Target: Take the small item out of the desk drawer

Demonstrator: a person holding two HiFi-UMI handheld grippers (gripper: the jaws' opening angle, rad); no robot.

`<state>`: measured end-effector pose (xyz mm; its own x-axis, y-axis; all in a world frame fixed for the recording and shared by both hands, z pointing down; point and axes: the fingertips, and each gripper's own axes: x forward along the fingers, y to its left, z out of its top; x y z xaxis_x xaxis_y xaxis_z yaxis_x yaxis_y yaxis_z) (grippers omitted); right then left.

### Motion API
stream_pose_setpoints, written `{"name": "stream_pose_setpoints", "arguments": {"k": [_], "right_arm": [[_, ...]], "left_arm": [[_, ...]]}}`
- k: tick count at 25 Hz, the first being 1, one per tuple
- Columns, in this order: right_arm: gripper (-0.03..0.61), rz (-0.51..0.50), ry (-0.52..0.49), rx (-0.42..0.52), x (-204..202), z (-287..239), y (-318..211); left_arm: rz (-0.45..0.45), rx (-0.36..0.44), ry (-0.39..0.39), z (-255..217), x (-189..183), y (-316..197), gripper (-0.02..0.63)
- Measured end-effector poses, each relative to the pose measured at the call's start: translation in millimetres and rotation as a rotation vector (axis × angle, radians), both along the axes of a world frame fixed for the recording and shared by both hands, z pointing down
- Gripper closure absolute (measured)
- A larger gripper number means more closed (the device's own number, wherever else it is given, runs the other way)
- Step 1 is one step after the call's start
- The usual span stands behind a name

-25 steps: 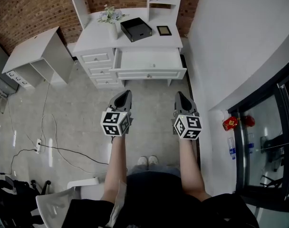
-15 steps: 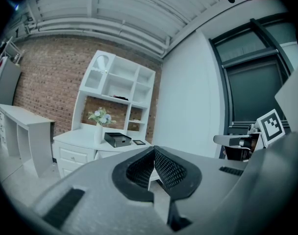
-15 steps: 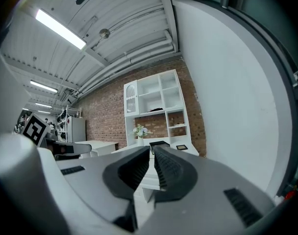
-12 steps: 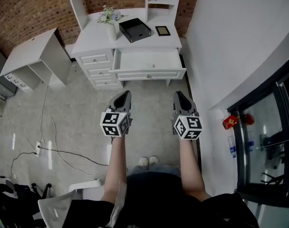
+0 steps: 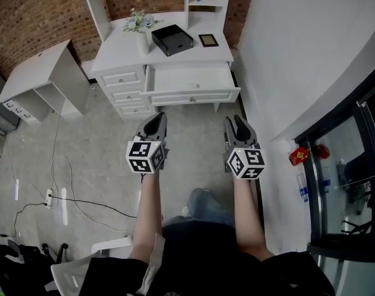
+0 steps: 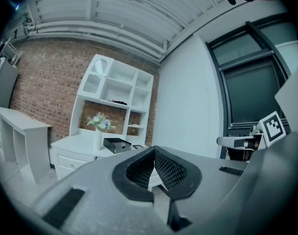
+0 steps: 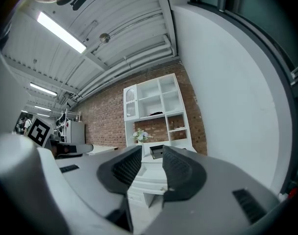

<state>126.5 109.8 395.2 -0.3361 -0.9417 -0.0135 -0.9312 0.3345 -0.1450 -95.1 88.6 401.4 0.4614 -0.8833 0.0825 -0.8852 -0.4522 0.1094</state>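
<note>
The left claw [image 5: 155, 122] is pressed together and holds nothing. The right claw [image 5: 239, 126] is opening, its jaws spread with nothing between them. Well ahead of both claws, the drawer [image 5: 190, 79] of the desk [image 5: 193, 55] stands pulled out. Whether the item lies inside cannot be told.

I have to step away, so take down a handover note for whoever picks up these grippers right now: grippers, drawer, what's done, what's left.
Left gripper: shut, empty, held out short of the desk.
Right gripper: jaws opening, nothing between them, also short of the desk.
Drawer: pulled open under the desktop; no small item can be made out in it from here.
Done: drawer open.
Left: step up, find the item in the drawer, grip it, lift it out.
</note>
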Motion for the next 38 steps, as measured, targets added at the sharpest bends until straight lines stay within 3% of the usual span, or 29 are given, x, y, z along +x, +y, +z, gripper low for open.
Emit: {"name": "stream_pose_setpoints", "arguments": {"k": [6, 13, 24, 38], "right_arm": [[0.463, 0.008, -0.008, -0.001, 3.9, 0.5, -19.5], [0.462, -0.005, -0.015, -0.013, 2.6, 11.6, -76.7], [0.462, -0.060, -0.007, -0.059, -7.0, 36.3, -210.0], [0.462, -0.177, 0.026, -0.098, -18.4, 42.9, -401.9]], "left_arm": [[0.011, -0.004, -0.010, 3.9, 4.1, -18.1, 0.604], [-0.012, -0.018, -0.014, 14.9, -1.5, -68.3, 0.604], [-0.071, -0.069, -0.020, 44.4, -14.3, -181.4, 0.604], [-0.154, -0.101, -0.023, 49.6, -17.2, -354.7, 0.604]]}}
